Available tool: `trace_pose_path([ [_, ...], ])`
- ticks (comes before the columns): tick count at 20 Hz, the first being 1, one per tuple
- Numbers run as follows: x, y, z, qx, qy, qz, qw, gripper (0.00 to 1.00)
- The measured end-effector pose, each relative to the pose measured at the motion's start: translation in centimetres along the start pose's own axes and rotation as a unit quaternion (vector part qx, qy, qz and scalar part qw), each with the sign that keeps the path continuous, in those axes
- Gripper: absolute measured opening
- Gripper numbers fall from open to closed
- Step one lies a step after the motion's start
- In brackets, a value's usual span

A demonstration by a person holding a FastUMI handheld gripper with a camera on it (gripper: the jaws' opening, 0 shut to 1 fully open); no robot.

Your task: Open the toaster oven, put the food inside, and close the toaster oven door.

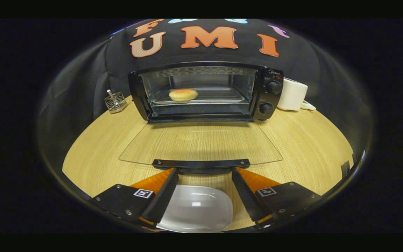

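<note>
The black toaster oven (271, 94) stands at the back of the wooden table with its glass door (201, 141) folded flat down toward me. A round bun (183, 94) lies on the tray (222, 95) inside, toward the left. The door's black handle (200, 163) is just ahead of my fingertips. My gripper (205, 172) is open, its orange-and-black fingers (159, 196) spread on either side of the handle's middle, nothing pressed between them. A white empty plate (196, 210) sits on the table below the fingers.
A small wire rack (115, 102) stands left of the oven. A white appliance (292, 94) with a cord sits to its right. Bare wooden table (310, 147) spreads on both sides of the lowered door.
</note>
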State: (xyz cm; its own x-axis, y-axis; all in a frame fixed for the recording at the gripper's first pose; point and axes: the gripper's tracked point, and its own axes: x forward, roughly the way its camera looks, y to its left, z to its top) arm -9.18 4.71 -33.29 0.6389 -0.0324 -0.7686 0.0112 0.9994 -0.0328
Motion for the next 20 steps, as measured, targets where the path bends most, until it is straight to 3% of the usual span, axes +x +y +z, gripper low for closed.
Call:
trace_pose_path([
  [7, -2.4, -0.1, 4.8, 0.009, -0.064, 0.008, 0.998, 0.92],
  [15, -2.1, 0.0, 15.5, 0.007, -0.183, 0.014, 0.983, 0.93],
  [18, 0.8, 0.2, 14.1, 0.026, -0.138, 0.020, 0.990, 0.93],
  [20, 1.1, 0.2, 14.4, 0.018, -0.149, 0.016, 0.989, 0.93],
])
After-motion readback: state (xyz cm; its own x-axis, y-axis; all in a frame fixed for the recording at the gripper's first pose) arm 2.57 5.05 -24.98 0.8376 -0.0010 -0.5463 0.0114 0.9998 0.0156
